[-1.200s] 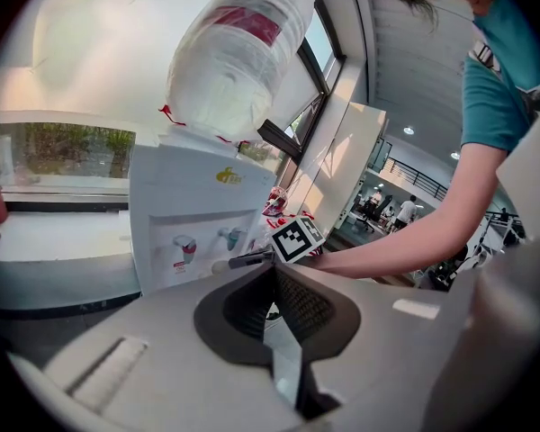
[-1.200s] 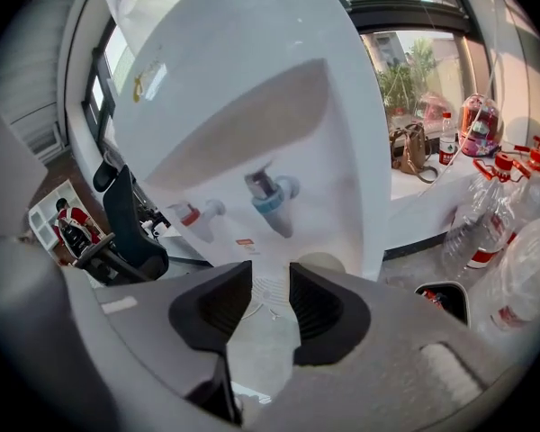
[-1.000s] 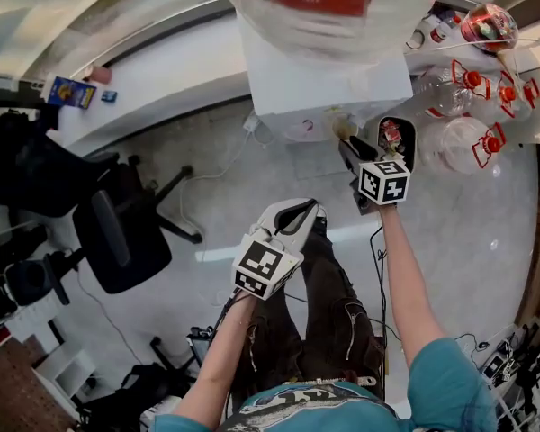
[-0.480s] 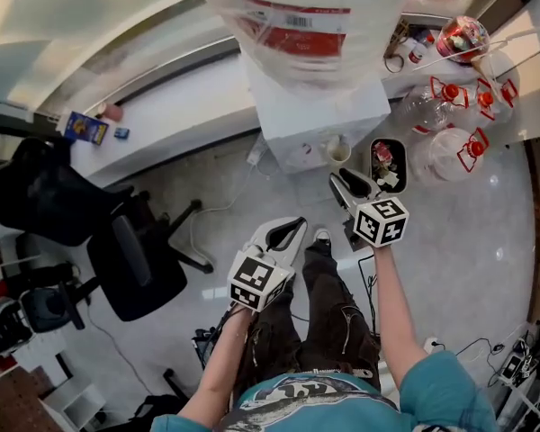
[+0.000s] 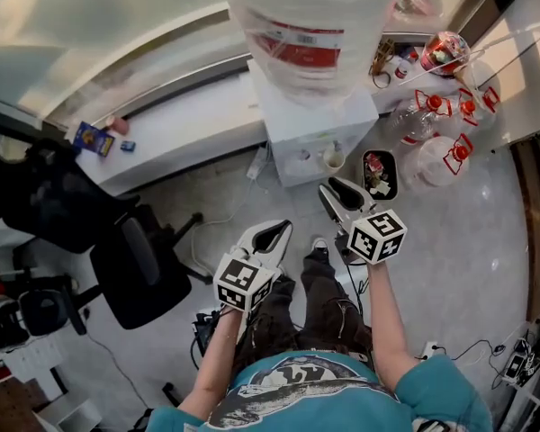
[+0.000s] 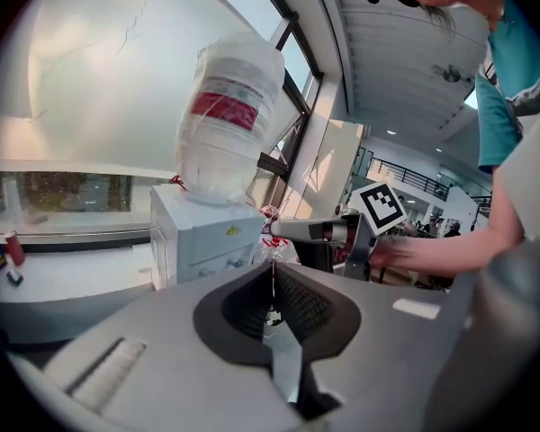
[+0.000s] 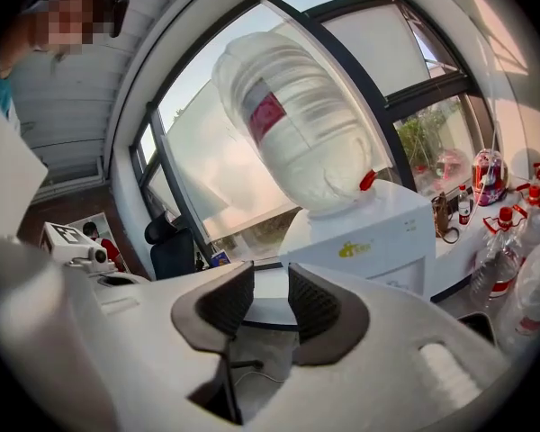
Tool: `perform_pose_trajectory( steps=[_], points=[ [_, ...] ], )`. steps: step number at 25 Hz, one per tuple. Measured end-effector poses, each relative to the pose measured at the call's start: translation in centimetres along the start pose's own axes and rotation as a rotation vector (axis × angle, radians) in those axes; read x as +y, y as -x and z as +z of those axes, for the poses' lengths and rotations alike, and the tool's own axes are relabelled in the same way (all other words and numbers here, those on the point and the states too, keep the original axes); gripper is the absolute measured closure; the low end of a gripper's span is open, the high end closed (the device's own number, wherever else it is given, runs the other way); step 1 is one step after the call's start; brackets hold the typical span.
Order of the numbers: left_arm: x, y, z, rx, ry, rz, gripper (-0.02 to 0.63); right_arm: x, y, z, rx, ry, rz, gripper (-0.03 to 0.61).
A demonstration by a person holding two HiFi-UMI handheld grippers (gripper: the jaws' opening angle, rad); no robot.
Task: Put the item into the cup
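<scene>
Holding right gripper point(image 7: 268, 288) spread and empty, jaws just eased in a touch. Left gripper point(image 6: 272, 282) pressed shut on nothing. Pulled both back from the water dispenser point(image 5: 315, 129) since a second ago. Left the cup point(image 5: 333, 158) at its front, contents too small to tell. Spotted red and white scraps in the black bin point(image 5: 379, 187) alongside.

The right gripper point(image 5: 335, 194) lifts up and back from the black bin point(image 5: 394, 165) beside the water dispenser point(image 5: 315, 124), its empty jaws just closing slightly. The left gripper point(image 5: 274, 232) rises too.

No readable text; water jug label point(image 5: 299, 48) illegible.
</scene>
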State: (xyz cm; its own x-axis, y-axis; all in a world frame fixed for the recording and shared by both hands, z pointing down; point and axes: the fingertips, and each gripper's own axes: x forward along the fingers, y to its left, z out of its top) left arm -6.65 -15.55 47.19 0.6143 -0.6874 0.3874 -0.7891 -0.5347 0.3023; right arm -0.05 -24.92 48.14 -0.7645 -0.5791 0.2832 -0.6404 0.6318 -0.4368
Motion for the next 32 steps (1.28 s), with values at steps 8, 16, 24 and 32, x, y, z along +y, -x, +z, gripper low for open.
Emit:
perform_pose_trajectory(
  steps=[8, 16, 24, 32],
  points=[
    [-0.4, 5.0, 0.7, -0.030, -0.039, 0.001, 0.594, 7.1, 2.2, 0.7, -0.012, 0.048, 0.044, 0.474],
    [-0.7, 9.9, -0.5, -0.054, -0.017, -0.005, 0.594, 12.6, 4.3, -0.8, -0.004, 0.072, 0.047, 0.483],
    [-0.8, 12.6, -2.3, -0.046, 0.009, -0.056, 0.594, 16.5, 5.5, -2.7, 0.011, 0.070, 0.024, 0.494],
    [-1.9, 12.5, -3.1, -0.033, 0.002, -0.084, 0.594, 17.7, 7.1, -3.6, 0.028, 0.056, 0.025, 0.497]
  ],
)
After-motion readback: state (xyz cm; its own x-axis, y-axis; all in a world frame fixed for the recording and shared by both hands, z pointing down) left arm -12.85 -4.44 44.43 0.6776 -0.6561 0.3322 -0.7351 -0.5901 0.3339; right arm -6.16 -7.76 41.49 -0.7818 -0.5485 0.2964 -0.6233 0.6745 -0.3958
